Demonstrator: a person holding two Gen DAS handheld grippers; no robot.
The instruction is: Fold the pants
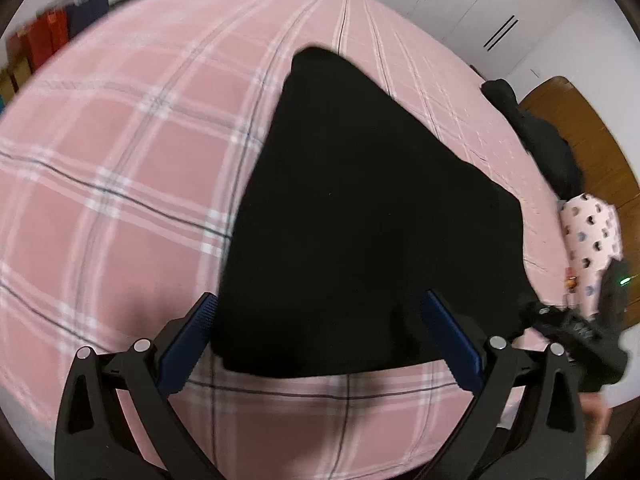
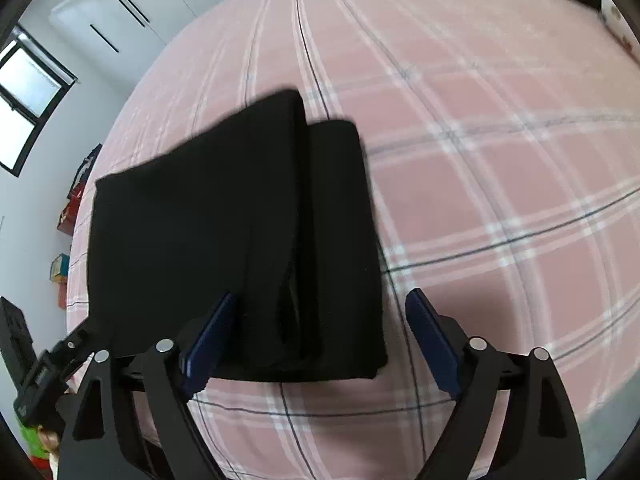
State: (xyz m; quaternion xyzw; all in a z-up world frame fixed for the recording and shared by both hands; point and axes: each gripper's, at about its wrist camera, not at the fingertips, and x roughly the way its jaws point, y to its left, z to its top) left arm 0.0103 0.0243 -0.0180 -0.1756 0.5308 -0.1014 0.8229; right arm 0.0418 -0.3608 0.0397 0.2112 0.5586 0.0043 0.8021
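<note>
While the black pants (image 2: 236,240) lie folded flat on the pink plaid bed (image 2: 500,160), both grippers hang over their near edge. The left gripper (image 1: 320,304) has its jaws spread wide, holding nothing. The right gripper (image 2: 322,300) likewise stands wide open and empty, straddling the pants' right corner.

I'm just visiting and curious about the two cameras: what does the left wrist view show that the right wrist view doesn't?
Left wrist only: a wooden headboard, a spotted pink pillow and dark crumpled clothing.
Right wrist only: a black-framed window and the pants' layered fold edges.
Both: folded black pants on the pink plaid bedsheet, white wardrobe doors, open blue-padded fingers.
</note>
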